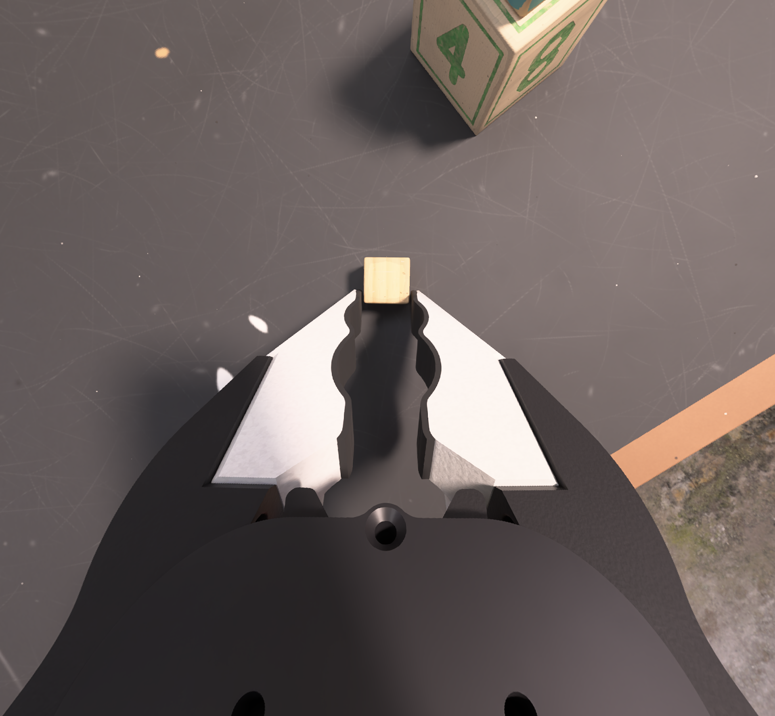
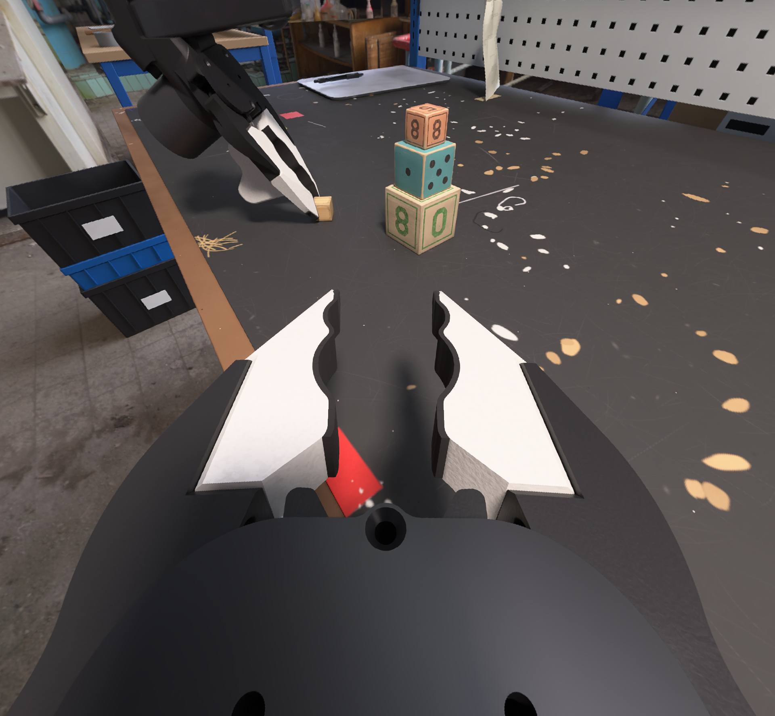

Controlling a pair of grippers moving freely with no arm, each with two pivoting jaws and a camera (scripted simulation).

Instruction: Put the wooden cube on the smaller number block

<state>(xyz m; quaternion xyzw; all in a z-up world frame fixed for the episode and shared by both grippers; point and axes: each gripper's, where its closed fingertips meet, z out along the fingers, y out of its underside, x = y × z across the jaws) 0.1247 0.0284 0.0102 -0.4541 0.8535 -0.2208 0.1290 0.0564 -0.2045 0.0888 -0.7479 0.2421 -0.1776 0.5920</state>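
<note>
Nearest to us in the left wrist view is the left gripper, black body with white, wavy-edged fingers. Their tips stand on either side of the wooden cube, at its near end; we cannot tell if they press it. The cube is small, pale, with fine straight grain and sharp corners, and it sits on the bench near its left edge.

The bench top is dark grey, scratched, with white and tan paint spots and an orange-brown border.

In the right wrist view, the right gripper hovers with its fingers spread wide and nothing between them. Only this view shows the whole stack toward the middle of the bench: a large cream block with green numbers below, a teal dice block on it, and the smaller number block, orange wood with dark numbers, on top. The left wrist view cuts this stack off. The right wrist view also shows a grey pegboard behind the far edge and black and blue bins beyond the left edge.
</note>
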